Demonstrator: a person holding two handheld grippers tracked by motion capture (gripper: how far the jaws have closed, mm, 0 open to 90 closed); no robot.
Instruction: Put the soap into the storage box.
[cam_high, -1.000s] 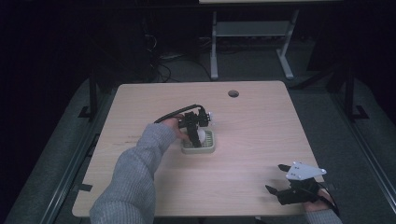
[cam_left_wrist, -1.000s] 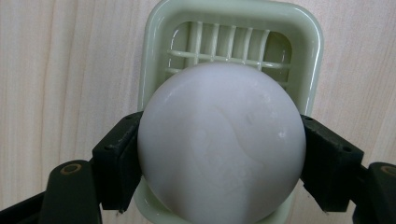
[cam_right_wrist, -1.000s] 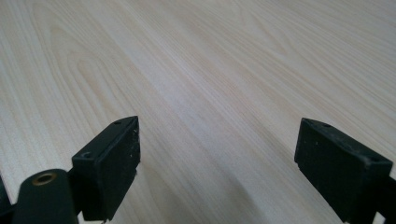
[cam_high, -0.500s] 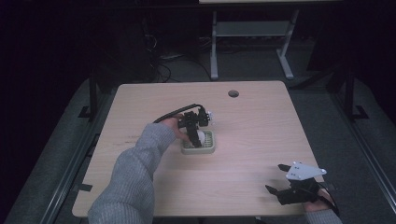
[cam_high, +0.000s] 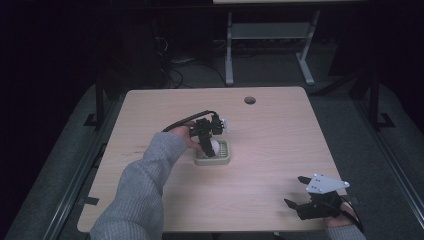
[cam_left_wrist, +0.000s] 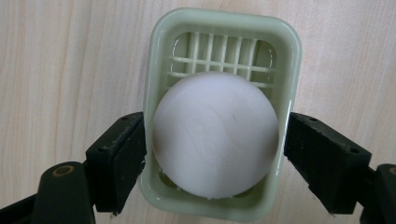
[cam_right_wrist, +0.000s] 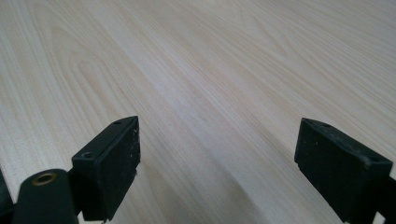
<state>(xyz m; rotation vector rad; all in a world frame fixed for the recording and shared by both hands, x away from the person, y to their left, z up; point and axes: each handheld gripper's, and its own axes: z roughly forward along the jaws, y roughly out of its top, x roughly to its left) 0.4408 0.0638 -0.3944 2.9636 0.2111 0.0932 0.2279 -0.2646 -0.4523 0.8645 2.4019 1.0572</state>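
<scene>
In the high view, a pale green plastic dish with a slotted floor is seen near the middle of the light wooden table, and a smooth white ball sits in it. The left gripper is held over the dish from the left, at the end of a grey knitted sleeve. The right gripper is rested near the table's near right corner, well apart from the dish, with its jaws spread.

In the left gripper view, the white ball is seen lying in the nearer part of the green dish, over the slotted floor. The left gripper is spread wide: one jaw stands just outside each long wall of the dish. Whether the jaws touch the walls cannot be told, and the ball itself is not gripped.

In the right gripper view, the right gripper is shown wide open with nothing held, and bare wooden tabletop lies between and beyond its jaws.
</scene>
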